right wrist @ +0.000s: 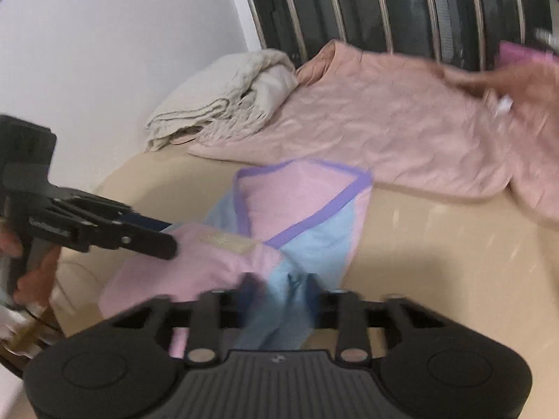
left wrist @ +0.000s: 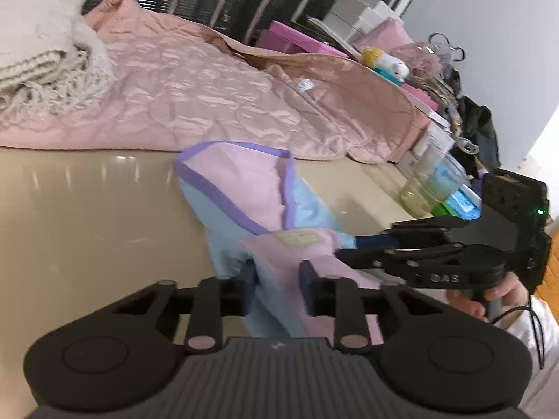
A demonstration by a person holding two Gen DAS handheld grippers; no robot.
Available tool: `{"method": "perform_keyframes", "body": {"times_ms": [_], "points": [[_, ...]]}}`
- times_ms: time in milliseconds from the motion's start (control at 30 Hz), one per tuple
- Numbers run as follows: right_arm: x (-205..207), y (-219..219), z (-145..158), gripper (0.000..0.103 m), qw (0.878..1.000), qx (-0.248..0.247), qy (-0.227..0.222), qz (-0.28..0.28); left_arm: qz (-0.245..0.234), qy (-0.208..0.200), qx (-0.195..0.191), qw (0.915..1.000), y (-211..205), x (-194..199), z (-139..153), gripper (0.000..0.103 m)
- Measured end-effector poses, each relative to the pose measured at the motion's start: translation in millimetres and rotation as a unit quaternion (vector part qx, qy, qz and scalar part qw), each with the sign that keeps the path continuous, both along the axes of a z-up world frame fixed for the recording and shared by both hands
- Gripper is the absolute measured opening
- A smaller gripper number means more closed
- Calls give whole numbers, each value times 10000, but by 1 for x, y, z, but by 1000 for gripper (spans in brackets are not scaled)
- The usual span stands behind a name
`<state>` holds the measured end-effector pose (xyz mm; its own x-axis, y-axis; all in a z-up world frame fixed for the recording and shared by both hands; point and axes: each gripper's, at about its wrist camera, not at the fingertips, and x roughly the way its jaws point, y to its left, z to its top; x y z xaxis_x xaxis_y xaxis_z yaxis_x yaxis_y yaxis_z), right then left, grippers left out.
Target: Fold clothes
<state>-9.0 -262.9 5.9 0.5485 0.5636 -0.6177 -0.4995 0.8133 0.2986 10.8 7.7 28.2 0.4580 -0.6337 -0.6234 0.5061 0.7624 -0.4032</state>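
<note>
**Folding the little pink and blue top, barely started**

So the beige table [left wrist: 87, 209] has a big pink quilted jacket [left wrist: 195, 94] and a cream knit blanket [left wrist: 42, 52] hogging the back, both unfolded. My small pink and blue top [left wrist: 244, 195] sits bunched up front. Left gripper [left wrist: 277, 276] and right gripper [right wrist: 279, 288] each pinch its near hem, so basically everything's left to fold
</note>
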Motion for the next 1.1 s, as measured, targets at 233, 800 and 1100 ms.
{"method": "perform_keyframes", "body": {"times_ms": [233, 800, 1100], "points": [[-19, -16, 17, 2, 9979, 473, -230, -371, -46, 3, -96, 9999, -4, -10, 1, 5], [-74, 22, 12, 18, 9936, -440, -937, -458, 277, -52, 537, 9982, -14, -36, 0, 42], [2, 4, 58, 50, 9898, -372, -931, -1010, 1274, -67, 431, 9909, 9, 57, 33, 66]]}}
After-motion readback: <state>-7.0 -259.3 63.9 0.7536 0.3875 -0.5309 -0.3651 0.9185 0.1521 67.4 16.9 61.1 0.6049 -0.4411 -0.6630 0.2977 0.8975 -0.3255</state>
